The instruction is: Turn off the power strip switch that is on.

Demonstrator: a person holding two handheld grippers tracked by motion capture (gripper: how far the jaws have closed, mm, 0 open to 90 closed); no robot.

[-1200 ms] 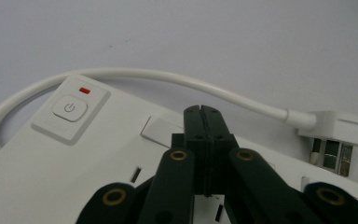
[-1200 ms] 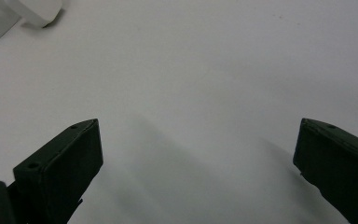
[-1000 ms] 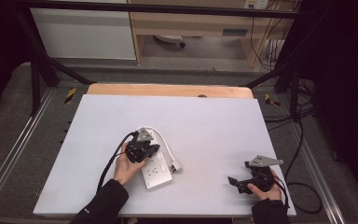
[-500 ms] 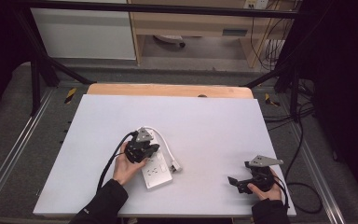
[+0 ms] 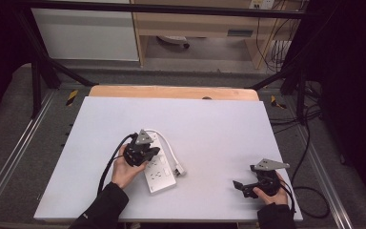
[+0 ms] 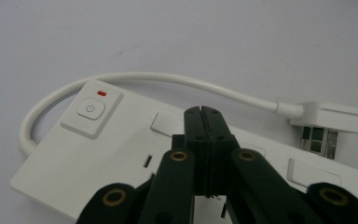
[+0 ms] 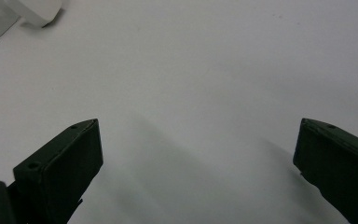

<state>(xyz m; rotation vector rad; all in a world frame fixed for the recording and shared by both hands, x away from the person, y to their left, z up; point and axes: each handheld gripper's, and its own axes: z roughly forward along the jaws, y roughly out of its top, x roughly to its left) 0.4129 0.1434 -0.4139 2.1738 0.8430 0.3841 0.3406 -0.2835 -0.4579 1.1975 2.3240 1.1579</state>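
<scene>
Nothing has moved since a moment ago: the left gripper (image 5: 145, 153), shut tight, still rests on the white power strip (image 5: 159, 169) left of the middle, the right gripper (image 5: 248, 186) waits open, so the switch looks unpressed.

White power strip (image 5: 159, 171) lies flat on the table, left of centre, long axis running near-to-far & slightly angled. Power button (image 6: 90, 109) at one end w/ small red light (image 6: 102, 93) lit above it. Short white cable (image 6: 168, 79) loops from that end round to a white plug (image 6: 328, 119) lying just beside the strip.
</scene>
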